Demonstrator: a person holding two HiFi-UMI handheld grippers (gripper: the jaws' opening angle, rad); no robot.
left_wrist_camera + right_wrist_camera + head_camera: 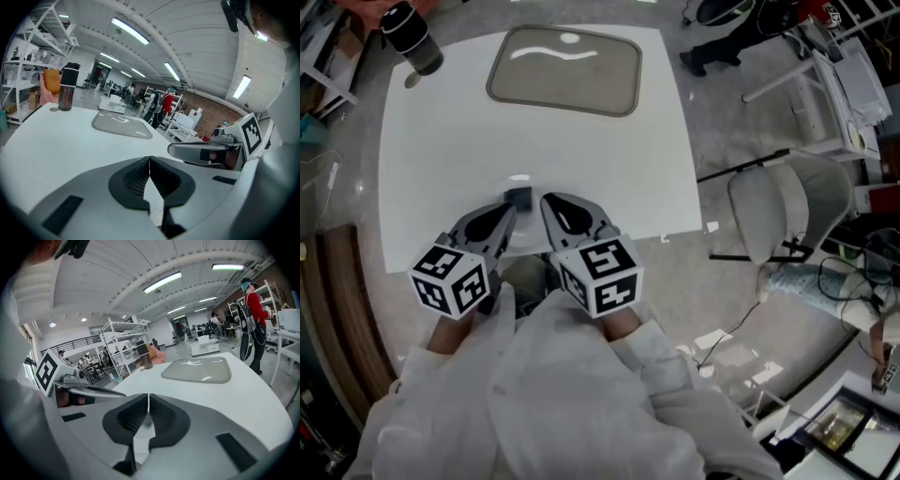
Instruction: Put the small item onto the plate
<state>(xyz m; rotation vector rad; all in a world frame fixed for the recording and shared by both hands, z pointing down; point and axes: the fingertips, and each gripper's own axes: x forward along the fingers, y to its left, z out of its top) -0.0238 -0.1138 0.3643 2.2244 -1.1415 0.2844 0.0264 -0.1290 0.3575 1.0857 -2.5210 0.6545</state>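
The small dark item (518, 198) lies on the white counter (441, 159), near its front edge. It is just ahead of the tips of my left gripper (508, 216) and my right gripper (547, 202), about between them. Both grippers are clenched, with nothing inside.

The danger I see is this: if I go forward with a closed gripper, the tip pushes the item away. It is also small, so a poor pinch may drop it on the way to the grey rectangular plate (581, 89) at the far side.

Only the head view shows the item; in the gripper views I cannot find it surely. Those views show instead the jaws pressed together, and the dark bottle (67, 89) upright at the far left corner.
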